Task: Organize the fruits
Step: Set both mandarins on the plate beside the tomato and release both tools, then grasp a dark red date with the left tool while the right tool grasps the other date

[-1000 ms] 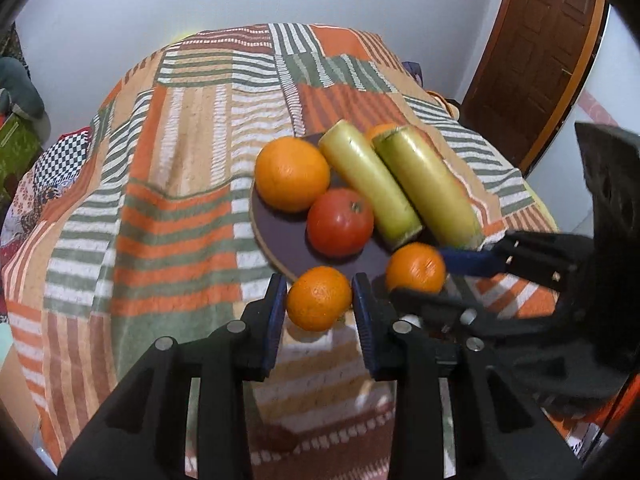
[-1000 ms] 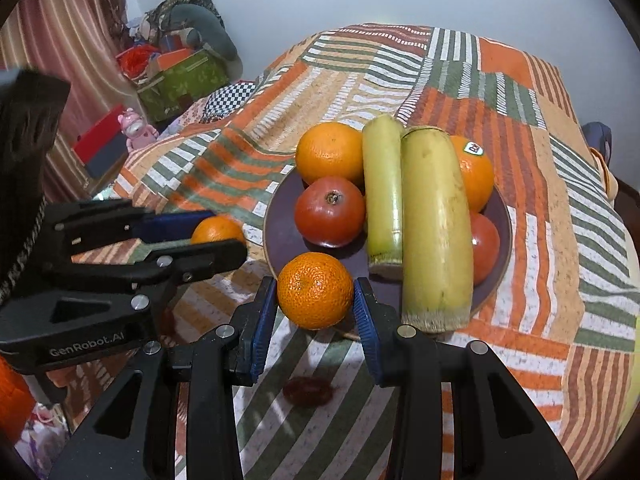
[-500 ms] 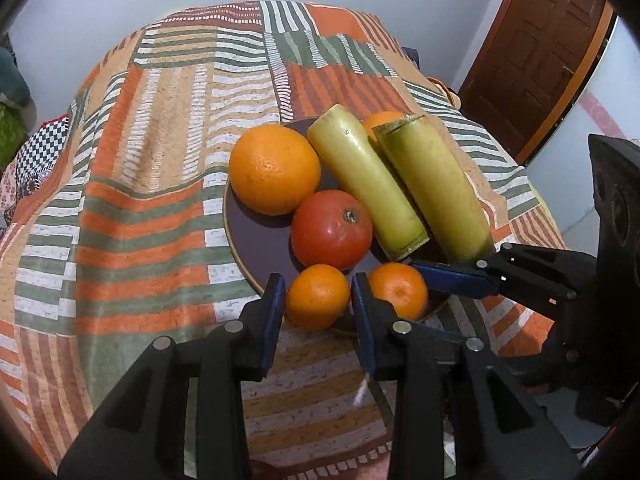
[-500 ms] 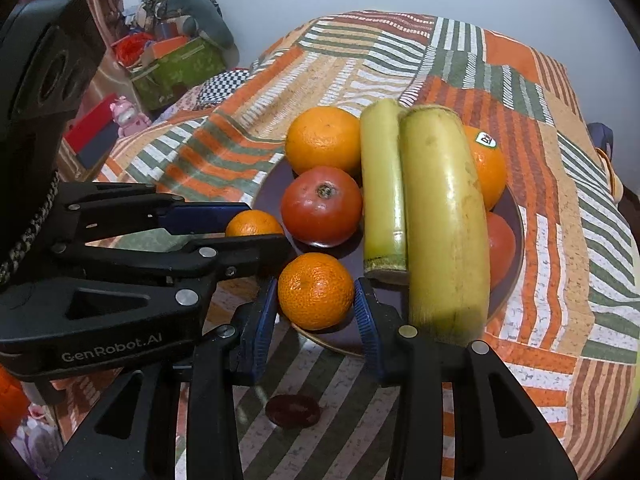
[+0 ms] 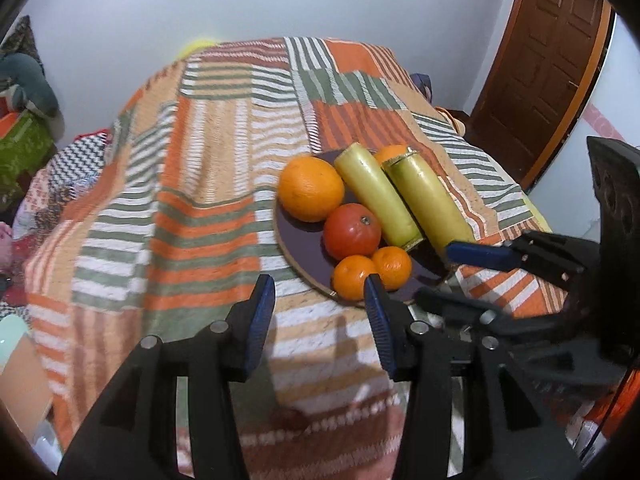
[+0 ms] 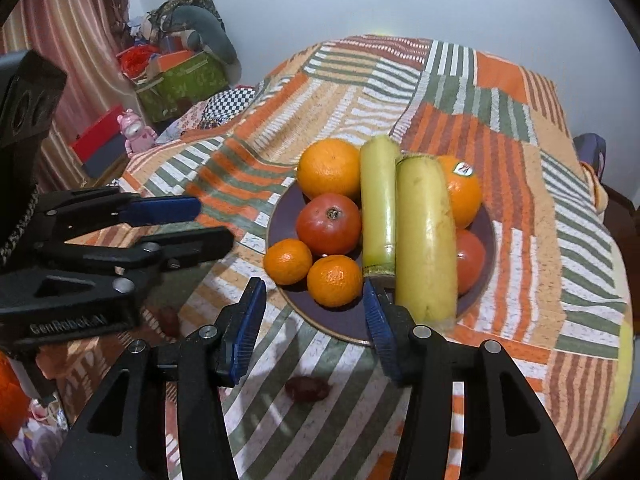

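Note:
A dark round plate (image 6: pixel 348 326) (image 5: pixel 298 240) on the striped cloth holds two small mandarins (image 6: pixel 287 261) (image 6: pixel 335 280), a large orange (image 6: pixel 329 168), a second stickered orange (image 6: pixel 460 192), a red tomato (image 6: pixel 329 224), another tomato (image 6: pixel 470 258) and two yellow-green cane pieces (image 6: pixel 378 204) (image 6: pixel 426 240). The mandarins also show in the left wrist view (image 5: pixel 354 278) (image 5: pixel 392 266). My left gripper (image 5: pixel 320 300) is open and empty, just in front of the plate. My right gripper (image 6: pixel 314 304) is open and empty, just behind the right mandarin.
The striped cloth (image 6: pixel 560 208) covers a bed-like surface. A small dark red object (image 6: pixel 308 388) lies on the cloth near the front. Boxes and toys (image 6: pixel 176 76) sit at the left; a wooden door (image 5: pixel 548 60) stands at the right.
Both grippers have opened, released their mandarins onto the plate's front edge, and pulled back. The two mandarins now rest side by side on the plate.

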